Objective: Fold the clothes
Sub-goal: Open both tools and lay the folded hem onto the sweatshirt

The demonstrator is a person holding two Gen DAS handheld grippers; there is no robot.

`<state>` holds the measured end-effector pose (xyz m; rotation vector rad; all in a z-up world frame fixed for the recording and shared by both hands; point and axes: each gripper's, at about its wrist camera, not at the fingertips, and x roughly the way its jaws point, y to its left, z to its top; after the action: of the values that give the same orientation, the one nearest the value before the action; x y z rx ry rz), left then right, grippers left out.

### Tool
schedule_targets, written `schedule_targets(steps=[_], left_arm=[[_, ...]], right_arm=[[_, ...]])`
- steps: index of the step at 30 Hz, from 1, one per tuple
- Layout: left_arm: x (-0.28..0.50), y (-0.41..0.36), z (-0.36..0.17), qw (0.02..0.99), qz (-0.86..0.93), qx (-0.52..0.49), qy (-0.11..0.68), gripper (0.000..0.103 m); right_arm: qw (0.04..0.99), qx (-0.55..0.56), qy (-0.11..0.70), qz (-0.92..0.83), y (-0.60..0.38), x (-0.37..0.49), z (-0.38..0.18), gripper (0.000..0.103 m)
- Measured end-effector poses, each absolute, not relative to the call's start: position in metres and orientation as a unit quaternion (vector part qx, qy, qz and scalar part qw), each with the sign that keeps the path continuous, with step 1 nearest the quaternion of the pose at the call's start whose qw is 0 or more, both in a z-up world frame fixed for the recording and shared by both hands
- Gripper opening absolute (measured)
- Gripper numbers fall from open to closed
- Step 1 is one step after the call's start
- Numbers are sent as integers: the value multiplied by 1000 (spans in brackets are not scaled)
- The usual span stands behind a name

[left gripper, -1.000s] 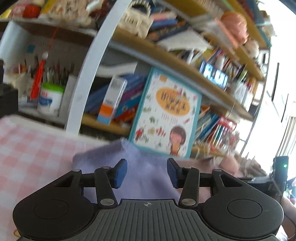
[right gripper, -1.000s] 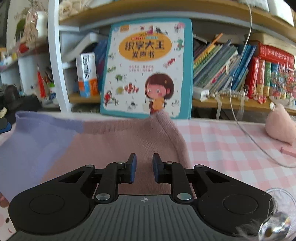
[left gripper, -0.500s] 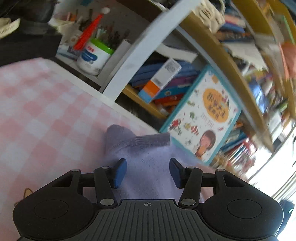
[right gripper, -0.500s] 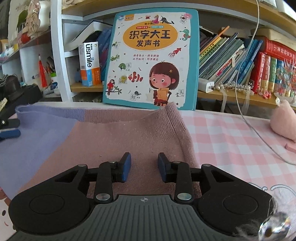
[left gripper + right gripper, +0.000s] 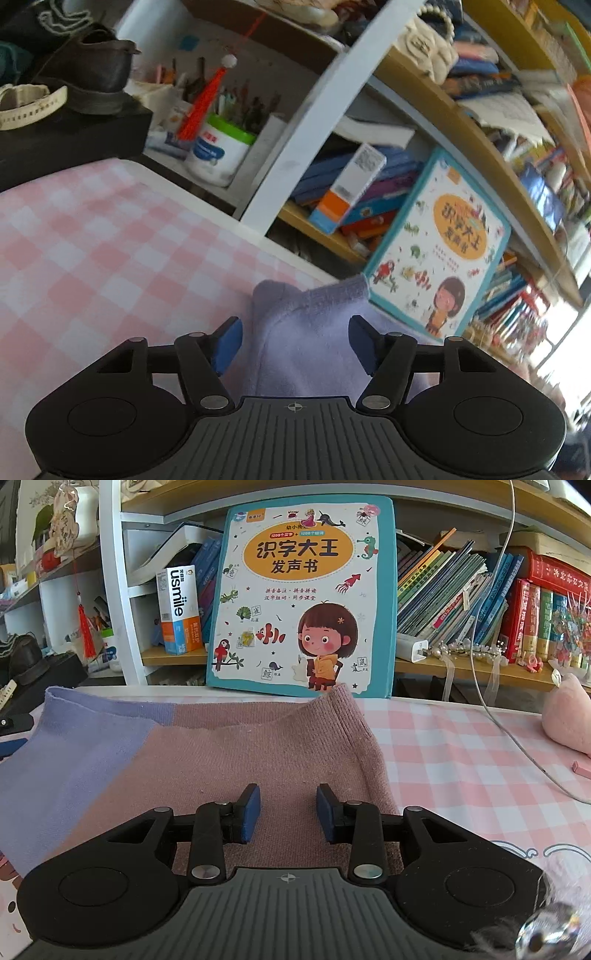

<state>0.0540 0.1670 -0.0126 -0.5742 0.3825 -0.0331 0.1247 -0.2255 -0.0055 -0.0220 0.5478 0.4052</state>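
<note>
The sweater (image 5: 229,760) lay flat on the bench (image 5: 461,746) after a fold; both grippers, left (image 5: 295,345) and right (image 5: 287,814), had just opened their jaws, holding nothing; next, fresh edges needed gripping.

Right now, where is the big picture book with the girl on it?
In the right wrist view the picture book stands upright in the middle, leaning against the bookshelf, just behind the pink and purple sweater, with the white and orange box on its left.
</note>
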Motion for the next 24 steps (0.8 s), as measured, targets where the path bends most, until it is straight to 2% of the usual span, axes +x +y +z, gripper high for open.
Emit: schedule_targets(steps=[9, 19, 24], left_arm=[[39, 151, 7, 963, -68, -239, 107, 65], [63, 134, -6, 953, -59, -201, 218, 65], [56, 139, -3, 960, -38, -176, 214, 67]], right_arm=[[942, -11, 269, 200, -225, 124, -6, 33], [942, -7, 268, 202, -226, 124, -6, 35], [947, -3, 258, 191, -232, 123, 0, 36]])
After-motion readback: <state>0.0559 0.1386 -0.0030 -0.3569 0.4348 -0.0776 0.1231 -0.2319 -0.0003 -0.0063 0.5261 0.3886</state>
